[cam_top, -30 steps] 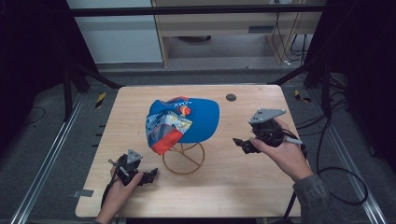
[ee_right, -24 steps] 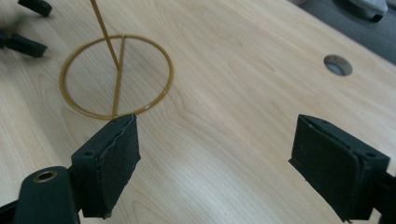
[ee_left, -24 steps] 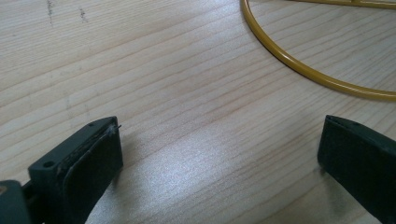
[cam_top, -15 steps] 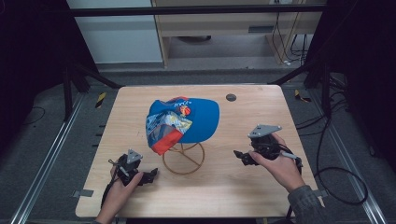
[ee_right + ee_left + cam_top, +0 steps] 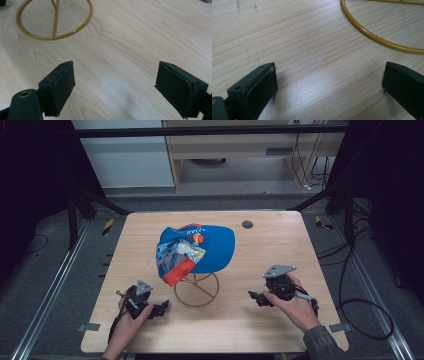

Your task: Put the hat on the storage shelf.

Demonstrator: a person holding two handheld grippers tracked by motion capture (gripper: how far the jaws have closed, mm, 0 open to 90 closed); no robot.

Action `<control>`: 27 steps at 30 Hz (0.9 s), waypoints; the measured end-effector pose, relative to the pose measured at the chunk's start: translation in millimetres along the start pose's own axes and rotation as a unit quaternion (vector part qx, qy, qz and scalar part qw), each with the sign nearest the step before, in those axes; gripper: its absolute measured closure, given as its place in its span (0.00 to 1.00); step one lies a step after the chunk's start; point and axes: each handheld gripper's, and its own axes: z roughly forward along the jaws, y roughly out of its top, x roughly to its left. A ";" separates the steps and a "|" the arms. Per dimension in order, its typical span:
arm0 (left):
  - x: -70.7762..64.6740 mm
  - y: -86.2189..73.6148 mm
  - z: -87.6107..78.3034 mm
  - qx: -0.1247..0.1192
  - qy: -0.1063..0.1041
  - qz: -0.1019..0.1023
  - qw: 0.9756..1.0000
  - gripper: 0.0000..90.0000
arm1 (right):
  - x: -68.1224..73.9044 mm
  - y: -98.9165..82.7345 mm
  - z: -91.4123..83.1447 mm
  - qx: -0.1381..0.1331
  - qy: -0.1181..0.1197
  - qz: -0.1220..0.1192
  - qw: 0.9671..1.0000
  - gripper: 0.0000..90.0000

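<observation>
High view: a blue cap sits on a gold wire stand mid-counter, the left claw and right claw low at either side. Left gripper view: jaws wide apart, empty, beside the stand's ring. Right gripper view: jaws wide apart, empty, over bare wood.

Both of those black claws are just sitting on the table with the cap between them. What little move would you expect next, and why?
Probably a short reach inward toward the blue printed cap perched on its gold wire stand. The left gripper and right gripper both sit low on the wooden table, jaws wide open and empty, each pointing toward the stand, with nothing else nearby to handle.
</observation>
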 end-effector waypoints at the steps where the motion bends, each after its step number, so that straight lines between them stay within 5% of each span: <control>1: 0.0 0.0 0.0 0.000 0.000 0.000 1.000 0.00 | 0.3 -1.1 0.8 0.001 0.000 0.000 1.000 0.17; 10: -0.5 -0.1 0.2 -0.001 -0.002 -0.001 1.000 0.00 | 0.8 -17.0 8.9 0.006 0.001 0.014 1.000 0.17; 18: -0.6 -0.1 0.2 -0.001 -0.002 -0.001 1.000 0.00 | -5.9 -34.9 19.3 0.018 -0.018 0.051 0.998 0.14; 27: -0.6 -0.1 0.2 -0.001 -0.002 -0.001 1.000 0.00 | -5.5 -48.5 31.7 0.024 -0.043 0.060 0.997 0.11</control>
